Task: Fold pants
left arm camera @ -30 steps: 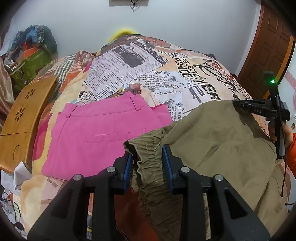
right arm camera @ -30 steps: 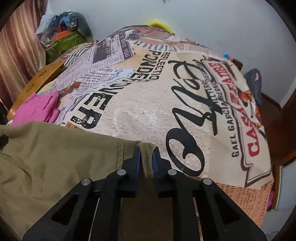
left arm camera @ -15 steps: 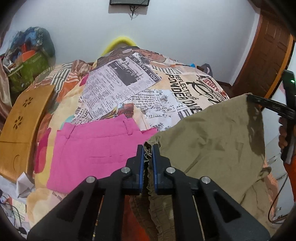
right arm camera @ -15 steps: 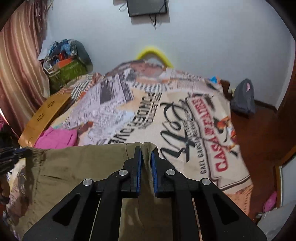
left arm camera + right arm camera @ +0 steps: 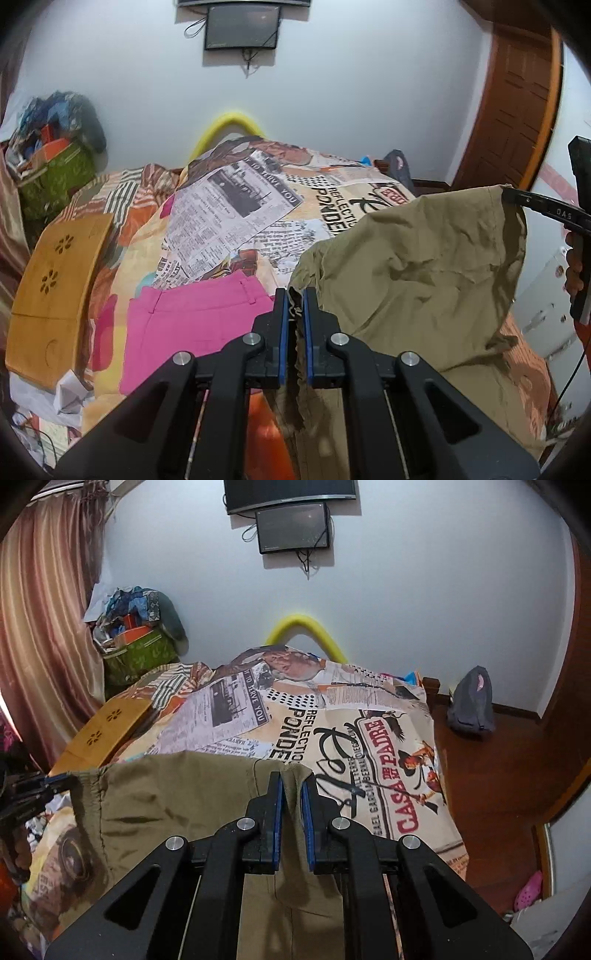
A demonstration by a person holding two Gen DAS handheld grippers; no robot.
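Both grippers pinch the khaki pants (image 5: 417,266) by the top edge: left gripper (image 5: 294,306) at one corner, right gripper (image 5: 291,790) at the other. Pants hang above the bed's (image 5: 369,716) near edge, probably spread to lay flat; pink pants (image 5: 192,332) lie beside.

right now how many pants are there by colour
olive pants: 1, held up by the left gripper and right gripper
pink pants: 1, flat on the bed
total: 2
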